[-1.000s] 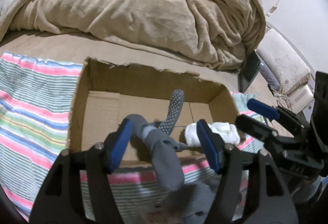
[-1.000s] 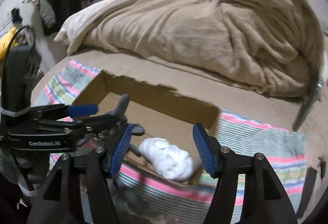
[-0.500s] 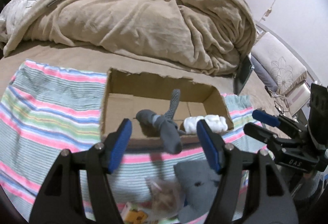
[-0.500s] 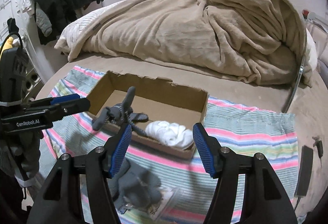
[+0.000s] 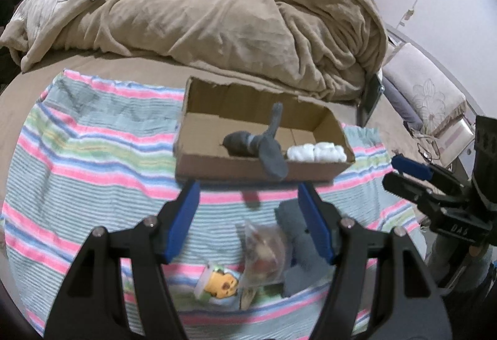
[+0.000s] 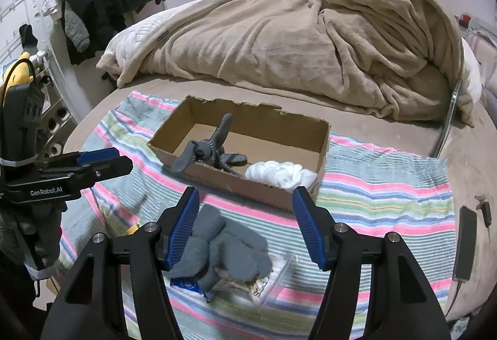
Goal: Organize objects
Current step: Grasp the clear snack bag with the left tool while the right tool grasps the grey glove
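Both grippers have pulled back from the cardboard box (image 5: 264, 175) since a second ago — it filled the left view then, and now it sits well ahead on the striped cloth (image 5: 93, 153), with a loose pile newly in sight on the near side of the box.

Sweeping left to right from that box: inside its left part lie the dark grey socks (image 5: 257, 144), one toe draped over the near wall, one cuff sticking up. To their right, in the box's right end, sits the white sock bundle (image 5: 316, 153). So two items look delivered.

Left gripper (image 5: 248, 222) hangs near the box's front wall, tongs spread wide, nothing between them. Below it, nearer than the box, sit a small yellow cartoon packet (image 5: 219, 282), a clear bag of brownish bits (image 5: 264, 250) and, rightmost, a grey knitted piece (image 5: 298, 246).

Right gripper (image 6: 245, 228) — also spread wide and empty — hovers on the near side of the box over grey knitted gloves (image 6: 223, 250), which lie on a clear packet (image 6: 273, 277) with a blue one (image 6: 186, 284) peeking out beneath.

My read: the sock drop is done, the retreat clears the way, and the gloves are the likely next pick. Soft knit, so a deep pinch would suit.
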`<state>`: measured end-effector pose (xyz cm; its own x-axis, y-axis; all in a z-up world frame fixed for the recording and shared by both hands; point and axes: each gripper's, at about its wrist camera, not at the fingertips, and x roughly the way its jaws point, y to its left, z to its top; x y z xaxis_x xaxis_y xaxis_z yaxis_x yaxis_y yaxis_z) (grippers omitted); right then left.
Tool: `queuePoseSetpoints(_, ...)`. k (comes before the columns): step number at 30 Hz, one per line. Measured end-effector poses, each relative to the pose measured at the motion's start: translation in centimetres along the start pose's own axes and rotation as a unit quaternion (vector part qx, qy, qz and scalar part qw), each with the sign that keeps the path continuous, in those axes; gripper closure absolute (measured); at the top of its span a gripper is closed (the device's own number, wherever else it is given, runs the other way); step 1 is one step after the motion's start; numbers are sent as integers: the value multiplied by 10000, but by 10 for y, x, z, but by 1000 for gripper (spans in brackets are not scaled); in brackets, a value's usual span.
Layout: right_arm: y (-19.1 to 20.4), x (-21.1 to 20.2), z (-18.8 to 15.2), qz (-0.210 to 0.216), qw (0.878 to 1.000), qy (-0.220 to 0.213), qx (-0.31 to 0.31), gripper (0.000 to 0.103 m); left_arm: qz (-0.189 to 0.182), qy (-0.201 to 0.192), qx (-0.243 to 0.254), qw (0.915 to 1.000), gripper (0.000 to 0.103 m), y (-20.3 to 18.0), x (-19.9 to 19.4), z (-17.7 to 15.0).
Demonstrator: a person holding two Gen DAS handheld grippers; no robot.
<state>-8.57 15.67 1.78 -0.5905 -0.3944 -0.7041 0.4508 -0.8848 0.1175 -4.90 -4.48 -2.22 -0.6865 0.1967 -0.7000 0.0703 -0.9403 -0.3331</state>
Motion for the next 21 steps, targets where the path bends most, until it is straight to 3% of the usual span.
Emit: queuePoseSetpoints(21, 39, 60, -39, 284, 9955, 861, -267, 38, 59, 711, 40, 9974, 35, 3, 38, -50)
